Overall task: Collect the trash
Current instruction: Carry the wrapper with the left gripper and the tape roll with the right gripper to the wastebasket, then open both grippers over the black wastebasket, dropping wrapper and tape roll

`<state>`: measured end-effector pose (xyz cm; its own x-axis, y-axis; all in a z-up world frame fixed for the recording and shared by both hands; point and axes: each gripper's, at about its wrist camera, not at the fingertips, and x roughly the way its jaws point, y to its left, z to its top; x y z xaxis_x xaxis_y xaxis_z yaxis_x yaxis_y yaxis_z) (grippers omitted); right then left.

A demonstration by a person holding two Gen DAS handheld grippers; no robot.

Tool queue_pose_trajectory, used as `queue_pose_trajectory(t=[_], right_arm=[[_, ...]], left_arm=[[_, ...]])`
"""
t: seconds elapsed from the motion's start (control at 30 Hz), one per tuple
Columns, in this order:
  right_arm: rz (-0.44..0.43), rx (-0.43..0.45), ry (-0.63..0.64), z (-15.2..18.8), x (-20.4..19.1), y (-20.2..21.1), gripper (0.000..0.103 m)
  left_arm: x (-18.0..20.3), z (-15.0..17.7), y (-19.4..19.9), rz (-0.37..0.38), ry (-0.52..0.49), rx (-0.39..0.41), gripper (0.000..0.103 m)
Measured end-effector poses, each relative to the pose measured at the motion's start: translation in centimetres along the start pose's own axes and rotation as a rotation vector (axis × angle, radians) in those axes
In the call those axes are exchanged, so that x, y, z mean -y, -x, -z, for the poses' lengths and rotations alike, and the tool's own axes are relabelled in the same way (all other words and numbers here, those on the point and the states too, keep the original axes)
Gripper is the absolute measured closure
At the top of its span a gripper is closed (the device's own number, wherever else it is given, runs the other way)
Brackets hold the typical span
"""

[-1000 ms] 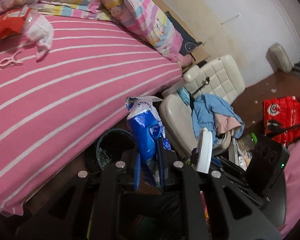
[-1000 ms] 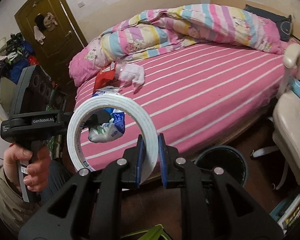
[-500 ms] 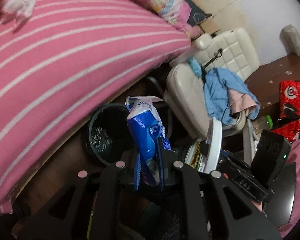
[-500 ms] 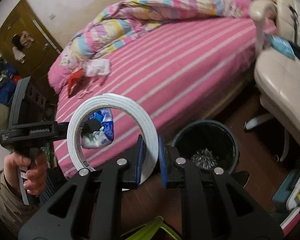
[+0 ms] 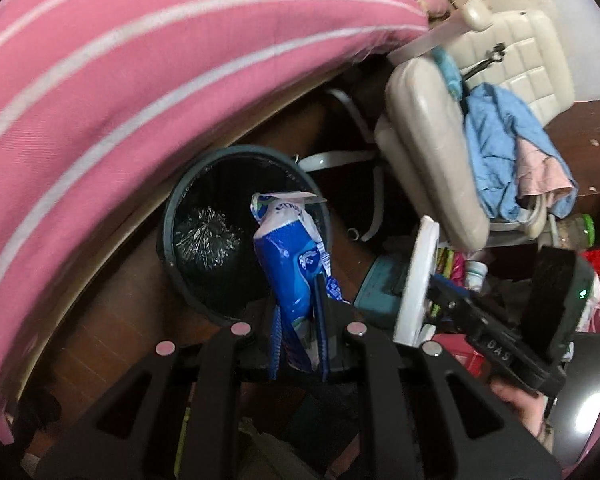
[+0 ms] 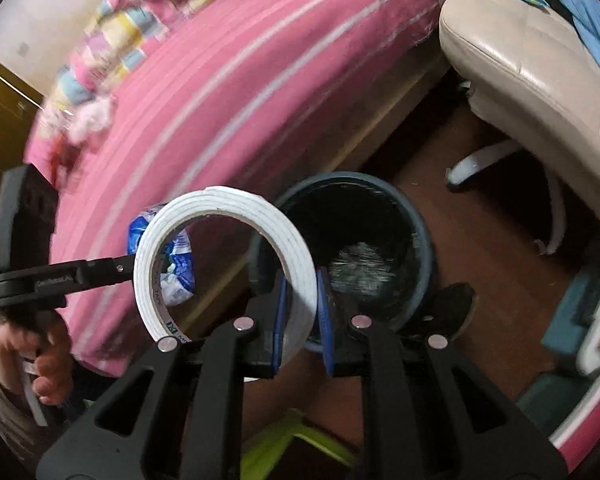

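The left gripper (image 5: 298,344) is holding a blue and white wrapper (image 5: 290,264); its jaws are clenched on the lower part of it, and the crumpled top is standing upright above the jaws. In the left view the wrapper is showing in front of the open mouth of a dark round bin (image 5: 172,216), which is standing on the wooden floor (image 5: 112,320) just beside the edge of the bed (image 5: 140,60). Something crinkled and silver (image 5: 206,236) is lying at the bottom of the bin.

The right gripper (image 6: 302,320) is grasping a white tape roll (image 6: 300,256); the jaws are closed on its lower right part, and the roll is standing on edge with its hole facing the camera. In the right view the roll is sitting low and left of the bin (image 6: 424,248), partly overlapping its rim. Through the hole and at its left, the wrapper (image 6: 176,276) in the other gripper is showing, and a hand (image 6: 40,356) is gripping that gripper's handle at the far left.

A cream chair (image 5: 424,152) with blue clothes (image 5: 496,152) on it is standing near the bin, on the side away from the bed. The bed has a pink sheet with white stripes.
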<state>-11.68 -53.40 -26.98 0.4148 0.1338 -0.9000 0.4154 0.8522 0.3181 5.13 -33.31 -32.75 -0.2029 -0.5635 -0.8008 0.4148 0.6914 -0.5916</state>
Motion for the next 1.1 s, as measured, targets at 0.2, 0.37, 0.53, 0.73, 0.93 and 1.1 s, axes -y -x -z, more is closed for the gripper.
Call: queue_pose_trajectory(t=[0.2,0.37,0.53,0.73,0.93,1.1], right_arm=[[0.078,-0.105,0.026,-1.8,1.7,-5.2,0.088],[0.099,-0.184,0.028,-2.2,3.0,-9.2,0.088],[0.119,-0.239,0.018,-2.7,4.0,-12.2,0.085],[0.129,-0.273,-0.02,-3.2,5.1,-14.2,0.058],[0.152,-0.2,-0.048,-3.7,5.4,-13.1,0.026],[0.118,-0.052,-0.05,-4.1,4.4,-9.7,0.018]], left_arm=[[-0.5,-1.8,-4.6,-0.036,-0.005,-0.059,0.089],[-0.6,-3.0,-8.8,-0.094,-0.032,-0.119,0.088],[-1.8,-3.8,-12.0,-0.152,-0.029,-0.163,0.086],[-2.2,-4.0,-13.1,-0.189,-0.026,-0.168,0.057],[-1.7,-3.8,-11.9,-0.181,-0.031,-0.141,0.031],[-0.7,-3.4,-8.1,-0.154,-0.026,-0.064,0.017]])
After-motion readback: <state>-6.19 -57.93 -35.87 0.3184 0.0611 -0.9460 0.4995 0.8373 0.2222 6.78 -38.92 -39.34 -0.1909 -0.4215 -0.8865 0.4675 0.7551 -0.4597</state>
